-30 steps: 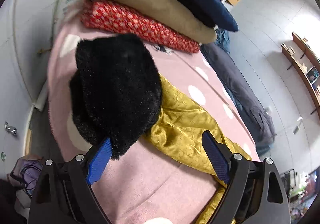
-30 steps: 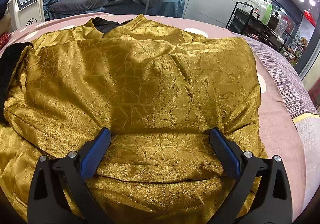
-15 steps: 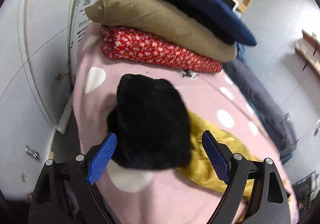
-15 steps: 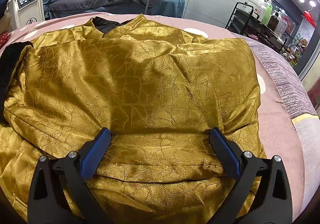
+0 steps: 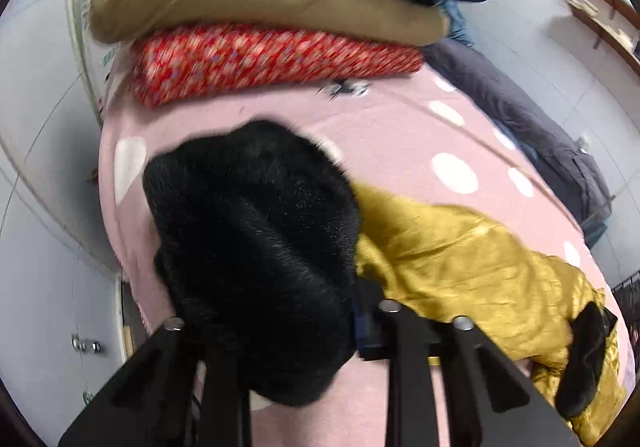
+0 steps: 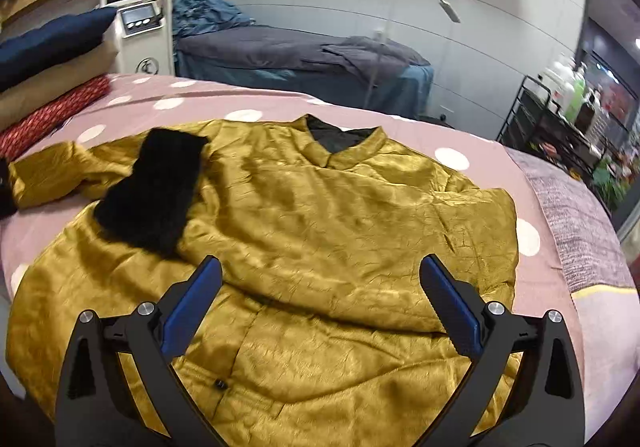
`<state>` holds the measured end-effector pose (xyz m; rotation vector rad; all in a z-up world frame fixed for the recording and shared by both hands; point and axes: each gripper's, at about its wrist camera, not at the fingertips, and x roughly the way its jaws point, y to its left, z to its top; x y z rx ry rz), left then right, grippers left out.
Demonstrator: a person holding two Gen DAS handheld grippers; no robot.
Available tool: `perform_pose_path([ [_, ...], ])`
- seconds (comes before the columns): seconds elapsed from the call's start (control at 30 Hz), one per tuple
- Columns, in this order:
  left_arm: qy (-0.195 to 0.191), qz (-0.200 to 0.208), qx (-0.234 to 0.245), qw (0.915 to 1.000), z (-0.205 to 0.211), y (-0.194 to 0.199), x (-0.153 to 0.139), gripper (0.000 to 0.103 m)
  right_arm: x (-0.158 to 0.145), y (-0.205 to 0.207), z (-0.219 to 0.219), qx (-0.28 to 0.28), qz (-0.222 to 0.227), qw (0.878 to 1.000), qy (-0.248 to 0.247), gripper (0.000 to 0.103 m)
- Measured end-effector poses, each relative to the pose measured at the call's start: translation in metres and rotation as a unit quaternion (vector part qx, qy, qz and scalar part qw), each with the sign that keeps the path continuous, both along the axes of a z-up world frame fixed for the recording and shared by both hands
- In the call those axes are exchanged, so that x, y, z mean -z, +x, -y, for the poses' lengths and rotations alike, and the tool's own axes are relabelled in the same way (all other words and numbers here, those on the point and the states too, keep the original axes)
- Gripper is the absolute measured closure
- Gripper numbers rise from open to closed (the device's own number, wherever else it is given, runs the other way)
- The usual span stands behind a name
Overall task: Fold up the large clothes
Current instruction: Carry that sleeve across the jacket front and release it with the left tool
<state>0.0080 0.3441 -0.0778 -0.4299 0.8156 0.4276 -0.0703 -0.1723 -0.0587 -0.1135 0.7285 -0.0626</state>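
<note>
A shiny gold satin jacket with a crinkled weave lies spread face-up across the middle of a pink polka-dot bed cover, its stand-up collar toward the far edge and showing a dark lining. One gold sleeve ends in a thick black fur cuff folded in over the chest; the other sleeve stretches toward the head of the bed, and its own black fur cuff sits clamped in the left gripper, whose fingers are drawn together around the fur. The right gripper hangs above the jacket's lower front with its blue-padded fingers spread wide and nothing between them. Bare pink cover shows beyond the collar and along the right edge, where a mauve striped blanket lies. At the head end, a stack of red-patterned, tan and navy pillows takes up the width.
</note>
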Motion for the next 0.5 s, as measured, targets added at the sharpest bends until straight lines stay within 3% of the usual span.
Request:
perform_pose_path([
  [0.17,-0.015,0.051,0.056,0.997,0.032,0.017,-0.047,0.091,0.002,-0.018,0.007,0.011,-0.016,0.999,0.036,0.006],
  [0.3,-0.005,0.101,0.146,0.9842,0.099,0.042,-0.091,0.091,0.004,-0.027,0.024,0.038,-0.021,0.996,0.076,0.006],
  [0.4,-0.025,0.137,0.229,0.9634,0.17,0.058,-0.121,0.091,0.003,-0.033,0.036,0.055,-0.019,0.994,0.091,0.006],
  [0.5,-0.048,0.172,0.309,0.9343,0.25,0.072,-0.144,0.091,-0.001,-0.039,0.049,0.071,-0.008,0.993,0.096,0.006],
])
